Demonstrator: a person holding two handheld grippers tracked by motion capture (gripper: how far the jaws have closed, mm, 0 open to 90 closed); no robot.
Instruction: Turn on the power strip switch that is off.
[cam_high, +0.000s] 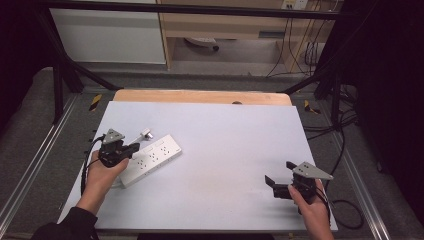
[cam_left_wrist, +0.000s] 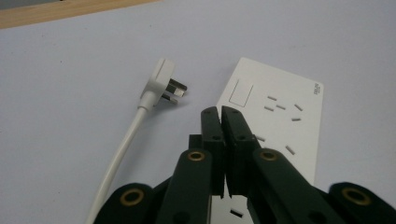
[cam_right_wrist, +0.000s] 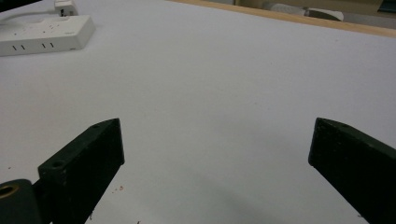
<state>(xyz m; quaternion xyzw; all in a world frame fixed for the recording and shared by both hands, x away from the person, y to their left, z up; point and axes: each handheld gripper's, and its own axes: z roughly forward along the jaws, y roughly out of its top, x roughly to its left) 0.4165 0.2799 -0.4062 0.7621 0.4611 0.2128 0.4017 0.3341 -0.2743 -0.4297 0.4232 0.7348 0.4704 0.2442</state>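
A white power strip (cam_high: 151, 159) (cam_left_wrist: 280, 116) (cam_right_wrist: 44, 35) lies at the left of the pale table sheet (cam_high: 225, 150). Its white plug (cam_high: 145, 133) (cam_left_wrist: 163, 86) rests beside the strip's far end, metal pins pointing toward the strip, with the white cable (cam_left_wrist: 116, 158) trailing back. My left gripper (cam_high: 134, 147) (cam_left_wrist: 223, 112) hovers over the strip's near part, jaws pressed together with nothing between them. At the table's front right my right gripper (cam_high: 280, 172) (cam_right_wrist: 217, 140) stands open over bare sheet, nothing between its jaws.
A wooden strip (cam_high: 200, 96) borders the table's far edge. Black frame bars (cam_high: 60, 75) and cables (cam_high: 345, 130) run along both sides. A cabinet (cam_high: 107, 40) and a desk base stand on the floor behind.
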